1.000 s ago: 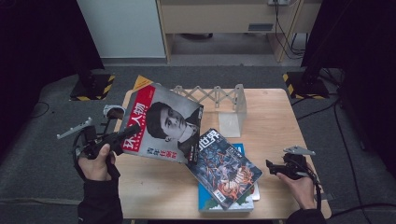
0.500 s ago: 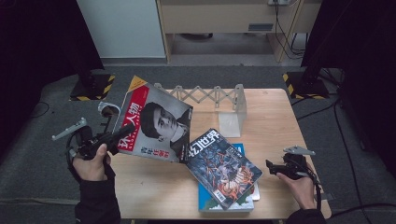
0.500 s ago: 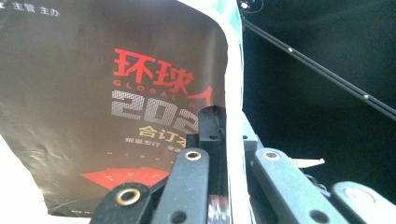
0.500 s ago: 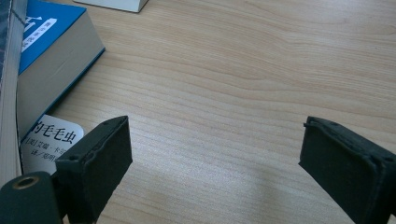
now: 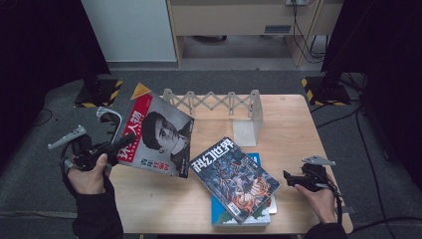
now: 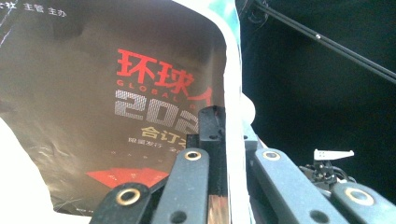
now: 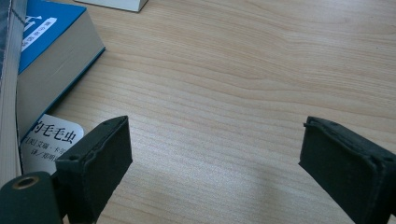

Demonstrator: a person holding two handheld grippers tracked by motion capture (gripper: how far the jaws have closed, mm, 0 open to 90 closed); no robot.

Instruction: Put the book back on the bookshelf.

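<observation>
So right now my left gripper [image 5: 117,147] is clamped tight on the edge of the red-and-black magazine [image 5: 159,137]. In the left gripper view the cover's edge [image 6: 229,140] runs straight down between the two jaws, pinched flat with no gap. The magazine hangs out ahead of that gripper, tilted up off the table [image 5: 298,124], its far end toward the white folding rack [image 5: 219,102].

My right gripper [image 5: 293,178] sits low over bare wood with its jaws spread wide and nothing between them. The stack, a sci-fi magazine [image 5: 234,177] on top of a blue book [image 7: 51,37], lies just off to its left side.

My take on doing this bit well: I've only got a thin strip of a floppy cover, so I'd move slowly and keep the wrist steady, otherwise the pages fan open or the thing droops and slips. If it's going into the rack, I'd bring the spine edge in first, ahead of the jaws, and not release until it's seated between two dividers. The free gripper could steady the rack, since it looks light enough to slide.
</observation>
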